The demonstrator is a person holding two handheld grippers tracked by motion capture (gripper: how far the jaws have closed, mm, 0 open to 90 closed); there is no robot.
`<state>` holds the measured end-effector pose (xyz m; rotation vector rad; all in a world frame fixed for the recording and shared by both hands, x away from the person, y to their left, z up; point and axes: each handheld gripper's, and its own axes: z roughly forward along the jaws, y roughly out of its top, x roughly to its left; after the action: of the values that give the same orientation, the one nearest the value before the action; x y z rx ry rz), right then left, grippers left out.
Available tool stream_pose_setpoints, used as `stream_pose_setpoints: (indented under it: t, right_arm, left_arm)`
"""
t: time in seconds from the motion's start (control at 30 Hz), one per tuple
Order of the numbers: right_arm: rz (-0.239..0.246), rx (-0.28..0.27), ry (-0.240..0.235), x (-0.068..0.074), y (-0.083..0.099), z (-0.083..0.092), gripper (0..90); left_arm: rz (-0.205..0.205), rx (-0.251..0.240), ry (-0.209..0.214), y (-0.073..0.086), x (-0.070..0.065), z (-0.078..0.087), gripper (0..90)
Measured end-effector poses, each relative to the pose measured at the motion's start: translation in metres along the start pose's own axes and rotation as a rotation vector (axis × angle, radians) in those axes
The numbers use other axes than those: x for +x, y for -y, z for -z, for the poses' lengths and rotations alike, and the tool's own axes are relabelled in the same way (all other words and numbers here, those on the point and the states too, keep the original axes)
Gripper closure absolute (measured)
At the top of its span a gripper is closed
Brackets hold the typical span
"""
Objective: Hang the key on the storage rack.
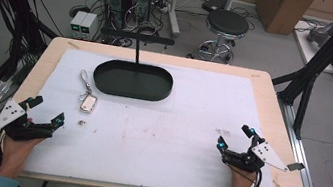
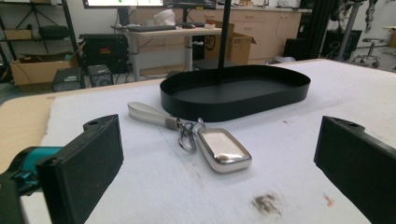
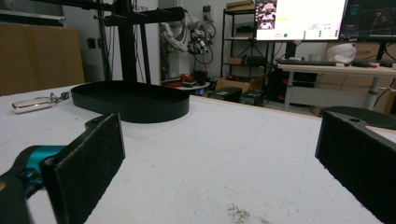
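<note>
A shiny silver key fob on a pale strap (image 2: 223,150) lies on the white-padded tabletop (image 1: 157,137), just beside the black oval metal tray (image 1: 133,80). Left gripper (image 1: 44,110) and right gripper (image 1: 234,137) rest with jaws apart, empty. A small dark speck (image 1: 82,123) nearby is too small to identify.

Black oval tray (image 2: 236,91) looks like matt painted metal, smooth walls, faint sheen on its floor. Just in front of the tray, key fob (image 2: 223,150) is glossy polished silver, mirror-like, on a metal clip with a pale smooth strap (image 2: 148,113), leather-like. White mat (image 1: 188,132) under the tray is matt, slightly fuzzy, stained in spots. Table (image 1: 274,105) edge around it is light wood. Left gripper (image 2: 219,168) pads look matt black plastic; right gripper (image 3: 219,163) pads rough, foam-textured.
</note>
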<state>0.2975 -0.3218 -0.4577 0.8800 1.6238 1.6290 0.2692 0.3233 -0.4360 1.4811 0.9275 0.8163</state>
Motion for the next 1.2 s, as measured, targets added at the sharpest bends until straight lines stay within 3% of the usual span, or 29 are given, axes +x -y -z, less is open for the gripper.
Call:
stream_pose_setpoints:
  t: [0.1, 0.17, 0.53, 0.8, 1.2]
  right_arm:
    - [0.001, 0.001, 0.000, 0.000, 0.000, 0.000, 0.7]
    - [0.000, 0.000, 0.001, 0.000, 0.000, 0.000, 0.7]
    - [-0.002, -0.002, 0.000, 0.000, 0.000, 0.000, 0.7]
    - [-0.001, 0.000, 0.000, 0.000, 0.000, 0.000, 0.7]
    - [0.000, -0.002, 0.000, 0.000, 0.000, 0.000, 0.7]
  left_arm:
    - [0.007, 0.054, 0.000, -0.017, 0.002, -0.006, 1.7]
    - [-0.022, 0.082, -0.029, -0.029, 0.002, -0.010, 1.7]
    - [-0.020, 0.198, 0.000, -0.087, 0.007, -0.050, 1.7]
    - [0.017, 0.292, -0.026, -0.108, 0.018, -0.081, 1.7]
    - [0.012, 0.453, -0.082, -0.119, 0.028, -0.129, 1.7]
